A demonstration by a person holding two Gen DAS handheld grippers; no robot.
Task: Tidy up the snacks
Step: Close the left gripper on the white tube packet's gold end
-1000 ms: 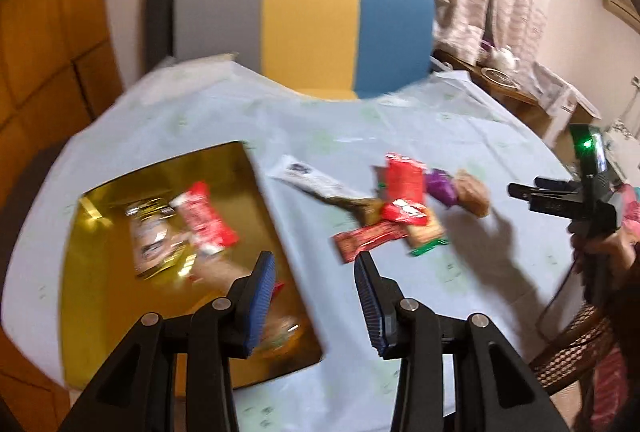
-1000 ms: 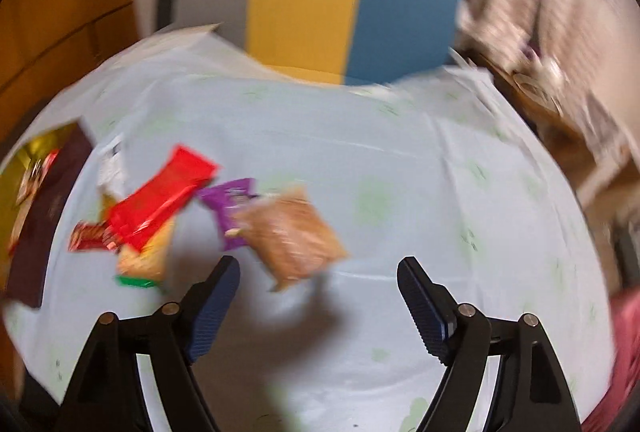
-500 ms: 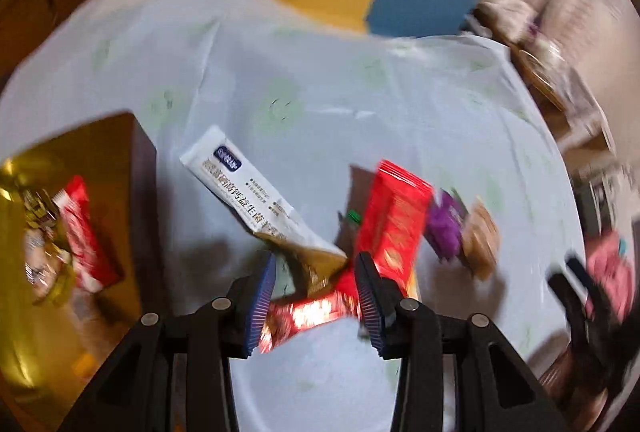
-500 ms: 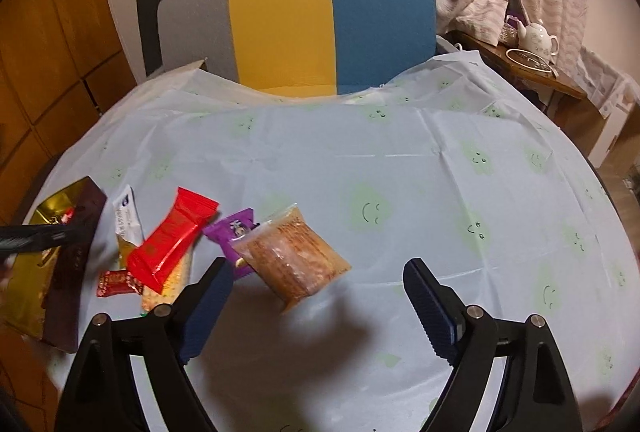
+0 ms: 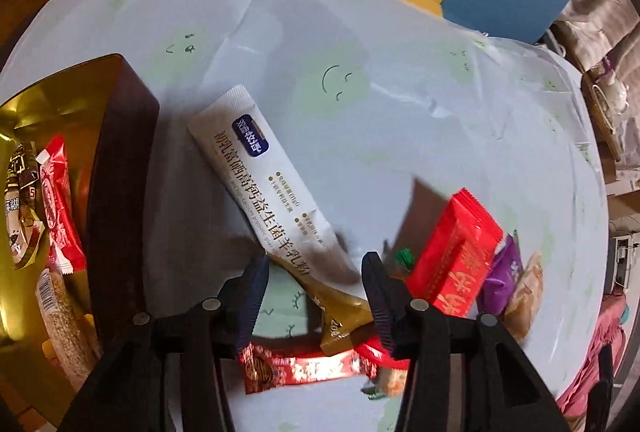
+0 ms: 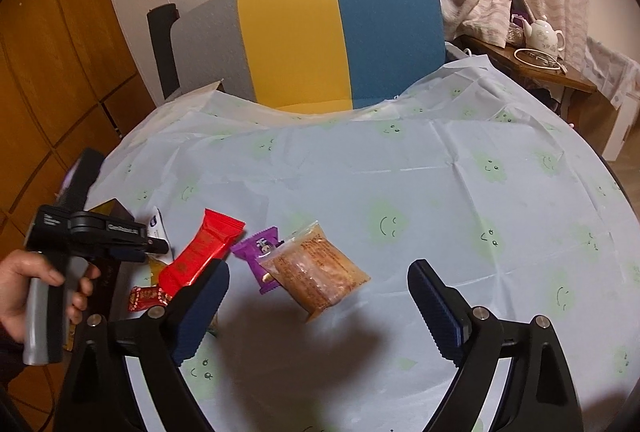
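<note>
1. left gripper (image 5: pixel 316 296) points nearly straight down over the snack pile, jaws opening, the gold end of the long white powder sachet (image 5: pixel 264 188) sitting between them; nothing pinched yet as far as I can tell
2. that sachet looks light and floppy, slick film; I'd take it across the narrow width near the gold end, since grabbing one tip probably lets it droop or slide out
3. under it lies a small shiny red foil candy bar (image 5: pixel 300 368); beside it a red wafer pack (image 5: pixel 456 256), a purple candy (image 6: pixel 260 256) and a clear-wrapped brown cake (image 6: pixel 320 276), which looks soft and crushable, so go gentle there
4. right gripper (image 6: pixel 320 308) hangs above the cake with jaws spread wide and opening further, empty
5. gold box (image 5: pixel 124 172) at the left already holds a few snacks
6. table wears a thin pale plastic cloth (image 6: pixel 460 192) with green smileys, creased and probably slippery; striped chair (image 6: pixel 320 32) behind, teapot (image 6: pixel 544 32) on a side table
</note>
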